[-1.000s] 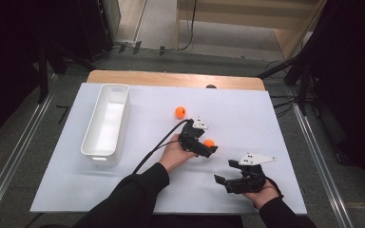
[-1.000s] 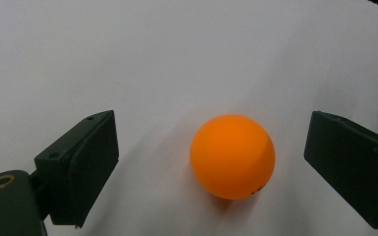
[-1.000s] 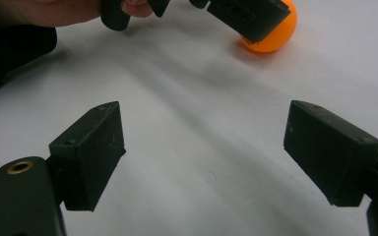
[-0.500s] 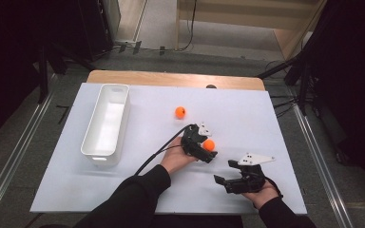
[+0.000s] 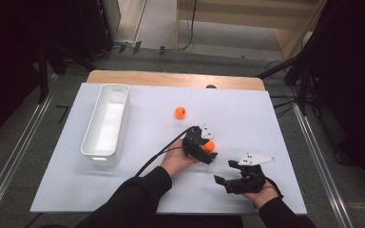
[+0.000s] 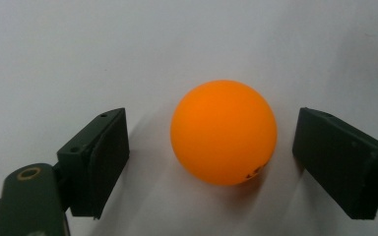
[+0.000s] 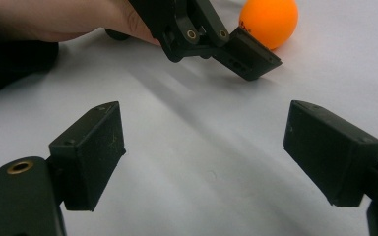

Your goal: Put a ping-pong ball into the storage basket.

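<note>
An orange ball [image 6: 224, 132] lies on the white table top between the jaws of my left gripper [image 6: 219, 147], which is open with a gap on each side of the ball. From above, that ball [image 5: 209, 146] sits at the tip of the left gripper [image 5: 207, 151], right of the table's centre. A second orange ball [image 5: 180, 112] rests farther back, by itself. My right gripper [image 5: 222, 184] is held near the front edge, open, pointing left with nothing between its jaws [image 7: 204, 152]. Ahead of it I see the left gripper [image 7: 216, 39] and the near ball [image 7: 269, 22].
A long white tray [image 5: 105, 124] stands on the left side of the white table top [image 5: 138, 190]. A wooden edge [image 5: 171, 78] runs along the back. Metal rails and dark stands flank the table.
My left gripper has shifted slightly right and toward me, so its open jaws now sit on either side of the near ball. The right gripper has stayed still.
</note>
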Demonstrator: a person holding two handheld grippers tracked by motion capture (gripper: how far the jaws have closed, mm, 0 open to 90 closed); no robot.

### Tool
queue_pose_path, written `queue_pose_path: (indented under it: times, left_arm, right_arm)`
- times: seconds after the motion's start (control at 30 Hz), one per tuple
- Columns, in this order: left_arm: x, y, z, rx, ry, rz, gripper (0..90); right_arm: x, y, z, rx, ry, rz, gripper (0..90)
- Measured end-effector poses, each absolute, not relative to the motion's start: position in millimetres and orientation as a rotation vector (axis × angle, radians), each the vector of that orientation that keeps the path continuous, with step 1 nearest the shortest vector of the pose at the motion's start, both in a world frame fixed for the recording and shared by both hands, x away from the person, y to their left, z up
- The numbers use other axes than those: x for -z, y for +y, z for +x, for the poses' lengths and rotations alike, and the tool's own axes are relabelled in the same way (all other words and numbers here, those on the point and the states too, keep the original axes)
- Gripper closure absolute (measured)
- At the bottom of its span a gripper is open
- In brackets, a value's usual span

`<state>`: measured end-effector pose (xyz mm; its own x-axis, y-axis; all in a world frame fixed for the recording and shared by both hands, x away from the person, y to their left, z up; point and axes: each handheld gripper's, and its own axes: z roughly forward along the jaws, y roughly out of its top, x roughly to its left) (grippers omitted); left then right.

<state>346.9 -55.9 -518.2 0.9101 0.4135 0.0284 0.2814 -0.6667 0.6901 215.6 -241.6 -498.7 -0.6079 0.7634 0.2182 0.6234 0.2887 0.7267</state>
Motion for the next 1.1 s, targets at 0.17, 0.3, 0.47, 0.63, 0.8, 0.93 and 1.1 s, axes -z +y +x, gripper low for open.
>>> queue_pose_path:
  times: [0.17,0.3,0.47,0.63,0.8,0.93,1.1]
  left_arm:
    - [517.8,-55.6,346.2,-0.229,0.491,2.337,18.8]
    - [517.1,-54.0,347.2,-0.218,0.493,2.326,24.9]
    - [517.5,-51.7,346.8,-0.235,0.494,2.305,35.1]
    - [516.9,-51.7,342.5,-0.241,0.426,2.309,50.4]
    - [516.9,-51.2,343.2,-0.228,0.438,2.305,50.9]
    - [516.4,-50.7,344.0,-0.214,0.446,2.303,50.9]
    - [514.1,-46.6,348.9,-0.144,0.488,2.281,50.9]
  right_arm:
    - [499.2,-241.6,216.1,-1.22,2.376,1.305,14.2]
    - [499.3,-241.8,216.3,-1.218,2.377,1.305,14.1]
    - [499.8,-242.6,216.3,-1.21,2.375,1.312,14.2]
    - [499.2,-241.3,216.1,-1.208,2.381,1.298,14.1]
    - [499.5,-240.8,215.6,-1.206,2.39,1.297,14.1]
    - [499.0,-240.8,214.8,-1.22,2.383,1.298,14.2]
    - [498.5,-241.5,214.9,-1.218,2.374,1.298,14.1]
